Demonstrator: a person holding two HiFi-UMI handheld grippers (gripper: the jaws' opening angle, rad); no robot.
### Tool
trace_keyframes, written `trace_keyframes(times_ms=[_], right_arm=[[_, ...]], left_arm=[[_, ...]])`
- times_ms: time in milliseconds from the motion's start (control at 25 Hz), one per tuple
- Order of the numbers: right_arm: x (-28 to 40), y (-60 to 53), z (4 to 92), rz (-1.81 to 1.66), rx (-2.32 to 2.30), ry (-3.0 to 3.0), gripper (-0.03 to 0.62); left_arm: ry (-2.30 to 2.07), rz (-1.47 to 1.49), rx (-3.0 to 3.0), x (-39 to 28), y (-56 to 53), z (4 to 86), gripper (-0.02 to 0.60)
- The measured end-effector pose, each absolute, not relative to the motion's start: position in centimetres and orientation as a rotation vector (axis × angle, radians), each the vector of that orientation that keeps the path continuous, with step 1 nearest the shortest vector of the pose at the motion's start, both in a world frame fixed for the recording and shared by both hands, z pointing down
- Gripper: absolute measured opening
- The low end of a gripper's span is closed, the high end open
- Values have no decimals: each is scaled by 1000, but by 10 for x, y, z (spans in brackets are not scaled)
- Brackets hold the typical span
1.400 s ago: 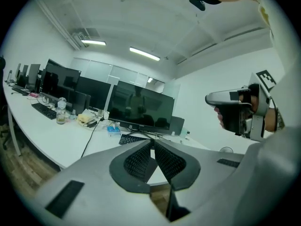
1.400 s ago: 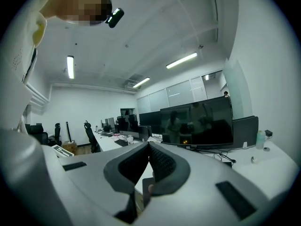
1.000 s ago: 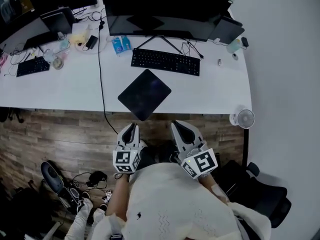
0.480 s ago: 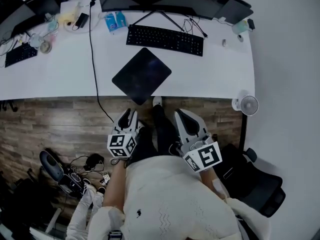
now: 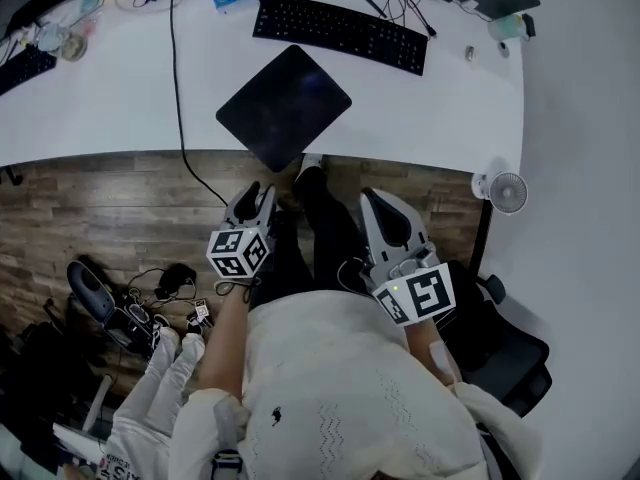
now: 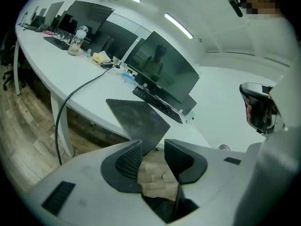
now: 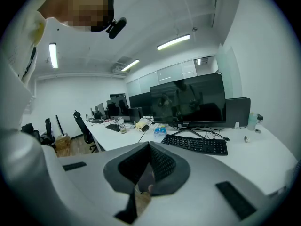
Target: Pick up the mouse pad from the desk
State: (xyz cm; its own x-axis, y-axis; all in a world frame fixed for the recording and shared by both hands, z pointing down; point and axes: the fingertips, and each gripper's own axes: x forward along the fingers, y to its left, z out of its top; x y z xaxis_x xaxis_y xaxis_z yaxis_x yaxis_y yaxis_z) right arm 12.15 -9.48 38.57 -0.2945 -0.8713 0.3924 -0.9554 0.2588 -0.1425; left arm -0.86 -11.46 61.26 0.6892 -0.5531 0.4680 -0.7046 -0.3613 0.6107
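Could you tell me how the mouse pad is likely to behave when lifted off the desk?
The mouse pad looks thin and flat, so probably light and floppy, drooping from a one-edge grip. Its corner overhangs the desk edge, likely an easy place to pinch.

We see bright, even light from ceiling strips [image 7: 174, 42] high above the right gripper [image 7: 149, 146], reflected faintly in the monitor [image 7: 188, 102] ahead of it. Both gripper views bend and darken at their rims.
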Motion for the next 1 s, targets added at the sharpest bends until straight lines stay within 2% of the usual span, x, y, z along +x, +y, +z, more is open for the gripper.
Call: trace_keyframes(times_ms=[1000], right_arm=[[109,-98,419,604,1578,-2253,3]], left_arm=[[-864,131,1808,15,-137,688,187]])
